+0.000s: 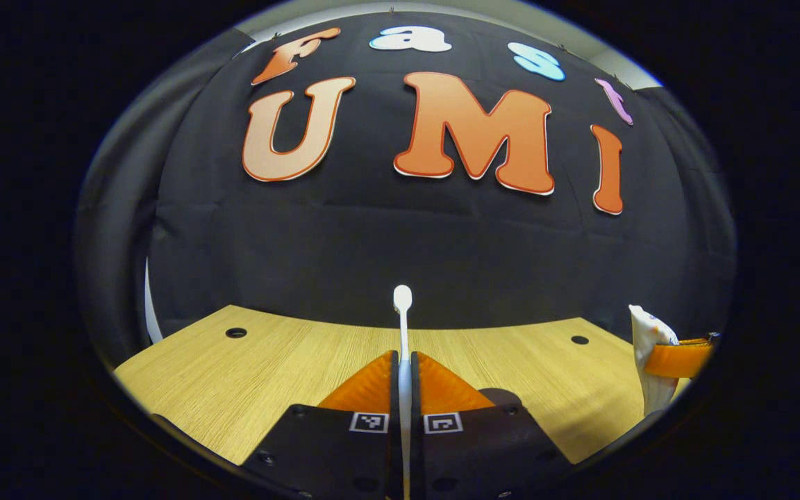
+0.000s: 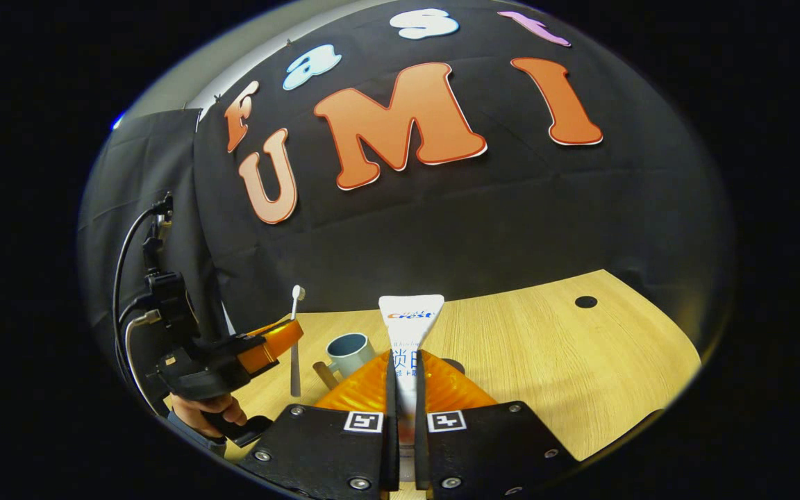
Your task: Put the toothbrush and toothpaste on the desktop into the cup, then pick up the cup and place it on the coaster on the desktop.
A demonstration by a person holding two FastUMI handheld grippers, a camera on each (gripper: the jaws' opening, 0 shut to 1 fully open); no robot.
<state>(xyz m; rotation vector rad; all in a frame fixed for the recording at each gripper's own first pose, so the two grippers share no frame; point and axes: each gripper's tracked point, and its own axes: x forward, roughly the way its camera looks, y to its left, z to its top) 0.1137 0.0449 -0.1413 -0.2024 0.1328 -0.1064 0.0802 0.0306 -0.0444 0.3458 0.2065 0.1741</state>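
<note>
Upright toothbrush (image 1: 403,326) pinched between left jaws, toothpaste (image 2: 410,323) between right jaws.

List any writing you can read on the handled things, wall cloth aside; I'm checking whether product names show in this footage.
Toothpaste: a small logo and lines of print, partly covered by the right gripper; too small to quote safely.
Toothbrush, held in the left gripper: no text.
Cup: no text.
Square markers on the grippers: coded patterns, no words.
</note>
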